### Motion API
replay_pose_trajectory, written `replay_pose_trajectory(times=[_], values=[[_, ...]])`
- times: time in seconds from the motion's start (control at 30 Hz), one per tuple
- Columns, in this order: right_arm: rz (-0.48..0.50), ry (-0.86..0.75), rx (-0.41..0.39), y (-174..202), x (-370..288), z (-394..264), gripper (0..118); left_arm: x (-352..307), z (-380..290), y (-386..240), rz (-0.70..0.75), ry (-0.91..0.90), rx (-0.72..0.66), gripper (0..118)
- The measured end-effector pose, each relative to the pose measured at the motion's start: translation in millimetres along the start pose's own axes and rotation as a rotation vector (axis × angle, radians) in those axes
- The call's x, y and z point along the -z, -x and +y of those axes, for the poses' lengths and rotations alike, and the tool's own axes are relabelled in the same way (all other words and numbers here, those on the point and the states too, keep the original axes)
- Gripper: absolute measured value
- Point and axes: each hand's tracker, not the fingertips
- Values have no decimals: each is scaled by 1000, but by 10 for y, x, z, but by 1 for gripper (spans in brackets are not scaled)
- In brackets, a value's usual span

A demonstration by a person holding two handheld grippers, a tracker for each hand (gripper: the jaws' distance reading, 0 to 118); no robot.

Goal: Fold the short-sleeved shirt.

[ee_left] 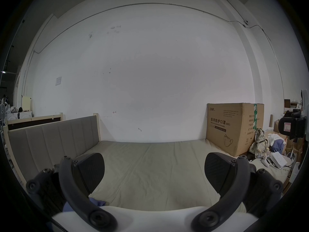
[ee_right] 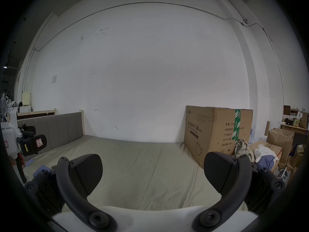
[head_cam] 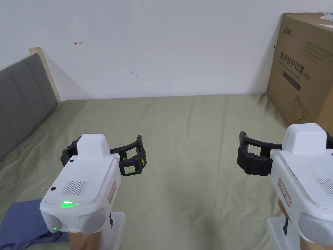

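Cardboard box point(head_cam: 302, 68) at 2 o'clock in the head view, standing on the far right corner of the bed, flaps taped down, contents hidden. More open cartons point(ee_right: 277, 140) beyond the bed's right edge in the right gripper view, holding crumpled paper and loose cloth.

Left claw point(head_cam: 103, 154) at 8 o'clock, jaws spread wide, empty, hanging above the sheet without touching it. Right claw point(head_cam: 286, 156) at 4 o'clock, likewise spread wide, gripping nothing, clear of the sheet. Well apart from each other, bare sheet between.

Blue shirt point(head_cam: 22, 224) bunched at 7 o'clock on the near left edge of the bed, just below and left of the left claw, not touching either claw.

Bed point(head_cam: 195, 146) covered in a creased olive sheet, grey padded headboard point(head_cam: 19, 97) at 9 o'clock, plain white wall point(head_cam: 162, 42) behind at 12 o'clock.
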Motion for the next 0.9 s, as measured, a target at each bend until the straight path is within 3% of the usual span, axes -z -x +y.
replay_pose_trajectory(times=[0.9], values=[[-14, -3, -5, -9, -24, 23, 118, -9, 11, -5, 3, -5, 20, 118]])
